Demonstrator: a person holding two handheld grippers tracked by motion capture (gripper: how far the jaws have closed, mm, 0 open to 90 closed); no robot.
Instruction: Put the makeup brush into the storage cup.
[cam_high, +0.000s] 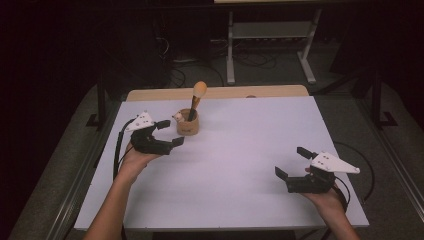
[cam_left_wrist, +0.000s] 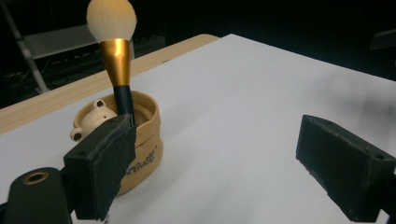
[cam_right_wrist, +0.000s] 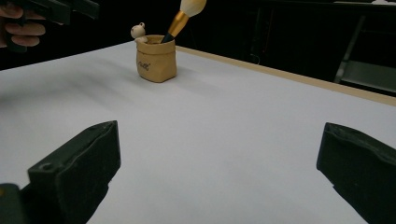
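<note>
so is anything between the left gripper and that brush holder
Nothing visible. The left gripper is open right beside the holder with the brush in it; only bare white table lies between.

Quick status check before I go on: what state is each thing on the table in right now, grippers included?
Left gripper: open, holding nothing, beside the holder.
Right gripper: open, holding nothing, out over bare table.
Brush holder: upright on the white table, not gripped.
Makeup brush: standing in the holder, handle down, bristle head up, leaning slightly.
</note>
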